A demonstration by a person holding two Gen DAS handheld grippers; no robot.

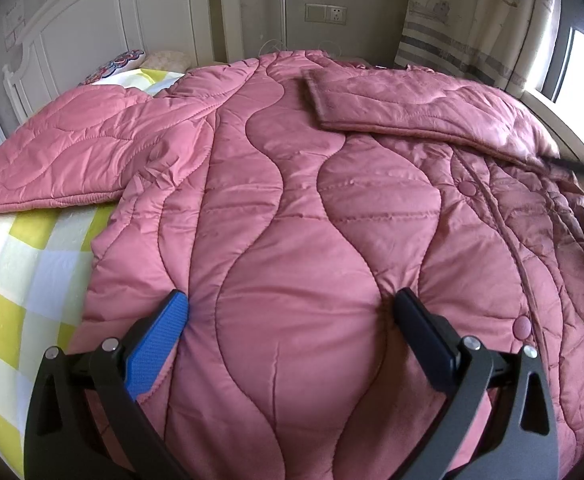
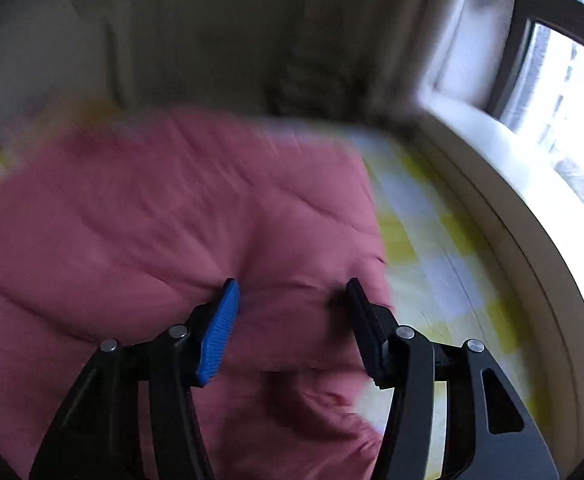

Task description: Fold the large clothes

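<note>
Checked yellow-and-white bedding (image 1: 20,276) covers the bed, and a pink quilted coat (image 1: 292,208) lies spread across most of it. Nearest in the left wrist view, the left tongs (image 1: 292,308) are released, jaws spread wide, with both tips resting on or just above the coat's near hem. A round snap button (image 1: 523,326) sits just right of the black jaw. Further on, one sleeve (image 1: 76,152) stretches out to the left over the bedding, while the other sleeve (image 1: 403,104) is folded across the coat's upper right part. Beyond them are pillows (image 1: 132,64), a white headboard (image 1: 92,12), a wall socket (image 1: 327,13) and a curtain (image 1: 479,20). The right wrist view is blurred: the right tongs (image 2: 292,296) are also released, partly spread over the coat's right edge (image 2: 367,216), with bedding and a bright window (image 2: 563,128) to the right.
</note>
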